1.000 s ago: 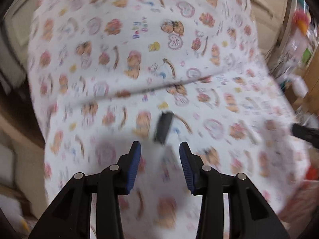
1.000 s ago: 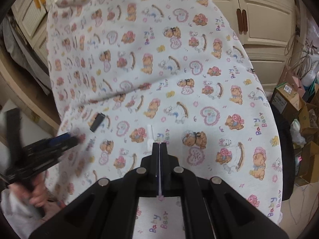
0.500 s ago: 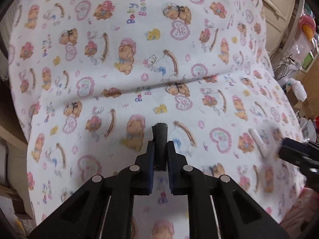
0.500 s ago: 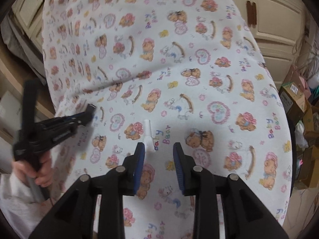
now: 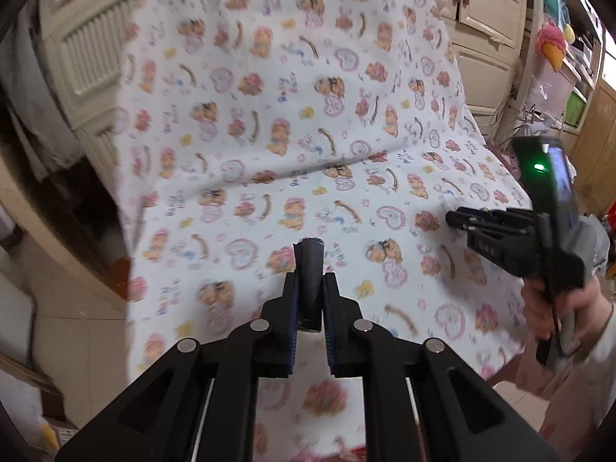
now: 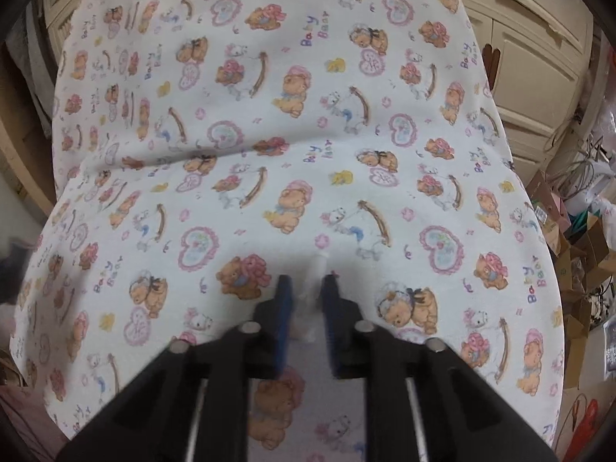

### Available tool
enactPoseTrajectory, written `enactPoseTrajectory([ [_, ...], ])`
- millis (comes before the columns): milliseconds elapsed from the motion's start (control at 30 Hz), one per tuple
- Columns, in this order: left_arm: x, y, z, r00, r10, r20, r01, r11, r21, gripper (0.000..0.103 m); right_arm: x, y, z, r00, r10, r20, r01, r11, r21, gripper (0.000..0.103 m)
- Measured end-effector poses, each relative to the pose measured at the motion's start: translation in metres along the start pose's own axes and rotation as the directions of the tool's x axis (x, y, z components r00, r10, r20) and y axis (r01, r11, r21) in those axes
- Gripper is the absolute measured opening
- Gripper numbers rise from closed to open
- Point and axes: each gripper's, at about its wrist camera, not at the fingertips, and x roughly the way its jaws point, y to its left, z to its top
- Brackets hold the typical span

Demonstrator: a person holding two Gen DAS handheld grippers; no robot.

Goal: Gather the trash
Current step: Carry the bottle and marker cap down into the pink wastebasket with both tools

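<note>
Black is the little tube (image 5: 310, 281) that your left gripper (image 5: 310, 300) squeezes tight, lifted off the bear sheet (image 5: 269, 134). That piece of trash is picked up. Your right gripper (image 6: 306, 296) is low over the sheet, its jaws a little apart around a small white stick (image 6: 313, 281) lying there. You cannot tell if they pinch it yet. Next, close them gently and lift. Your right hand (image 5: 558, 308) points the gripper inward.
</note>
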Motion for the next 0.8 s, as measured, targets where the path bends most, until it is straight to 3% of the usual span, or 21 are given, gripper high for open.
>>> enactPoseTrajectory([
  [133,-0.027,0.007,-0.013,0.999,0.018,0.041,-0.018,1.000,-0.010,0.011,-0.003,0.007,-0.004,0.999,-0.028,0.016,0.028,0.999,-0.026,0.012],
  [333,-0.068,0.017,-0.029,0.994,-0.007,0.105,0.015,0.996,-0.083,0.011,-0.029,0.016,-0.009,0.999,0.015,0.041,-0.014,0.999,-0.032,0.012],
  [533,-0.105,-0.007,-0.042,0.981,0.026,0.193,-0.022,1.000,-0.022,0.011,-0.101,0.031,-0.024,0.987,0.112,0.114,-0.106,0.993,-0.050,0.012],
  [633,-0.126,-0.019,-0.048,0.970,0.017,0.241,-0.014,1.000,-0.012,0.011,-0.144,0.042,-0.039,0.968,0.193,0.159,-0.187,0.981,-0.055,0.012],
  [800,-0.159,-0.029,-0.057,0.957,0.001,0.291,0.009,0.999,-0.034,0.011,-0.203,0.066,-0.071,0.947,0.247,0.205,-0.242,0.969,-0.049,0.012],
])
